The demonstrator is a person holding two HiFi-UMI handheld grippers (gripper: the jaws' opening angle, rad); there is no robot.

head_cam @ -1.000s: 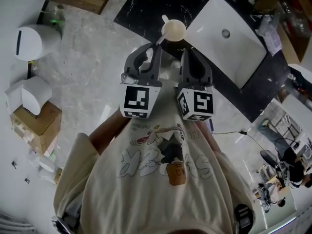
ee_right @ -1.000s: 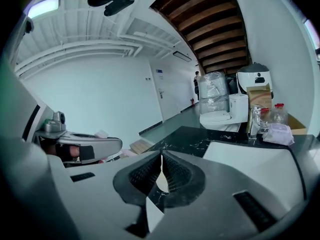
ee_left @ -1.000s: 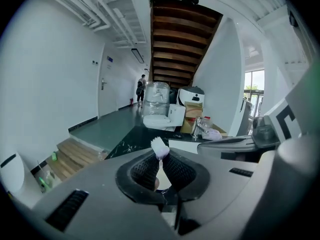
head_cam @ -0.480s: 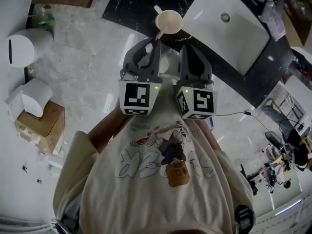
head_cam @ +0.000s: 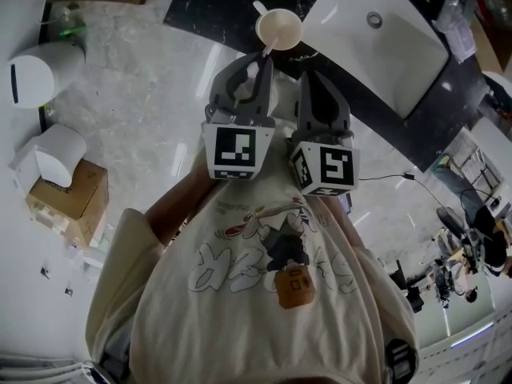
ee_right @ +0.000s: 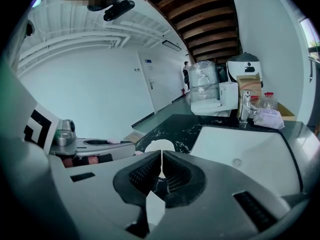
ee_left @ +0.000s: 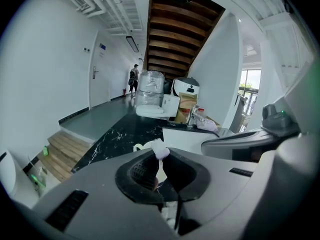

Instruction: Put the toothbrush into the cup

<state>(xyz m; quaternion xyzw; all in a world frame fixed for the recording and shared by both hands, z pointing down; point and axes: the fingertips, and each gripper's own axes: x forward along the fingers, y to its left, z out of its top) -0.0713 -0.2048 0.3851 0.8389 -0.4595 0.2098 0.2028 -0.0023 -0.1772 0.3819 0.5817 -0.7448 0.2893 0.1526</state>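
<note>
**Two claws, one toothbrush, one cup and one basin, seen from above and along each claw.**

The left claw (head_cam: 250,69) is clenching the toothbrush (head_cam: 265,52), which is slanting up out of its tips towards the near rim of the cup (head_cam: 279,29). Whether the two are touching cannot be told. The cup is standing upright on the black marbled table (head_cam: 210,8), just beside the white basin (head_cam: 376,50). The right claw (head_cam: 314,80) is hanging just beside the left one, pointing the same way, with its jaws pressed together on nothing. Only the left gripper view is showing the toothbrush's pale end poking up between the gripping pads (ee_left: 142,170). The right gripper view is showing the cup beyond its closed tips.
</note>
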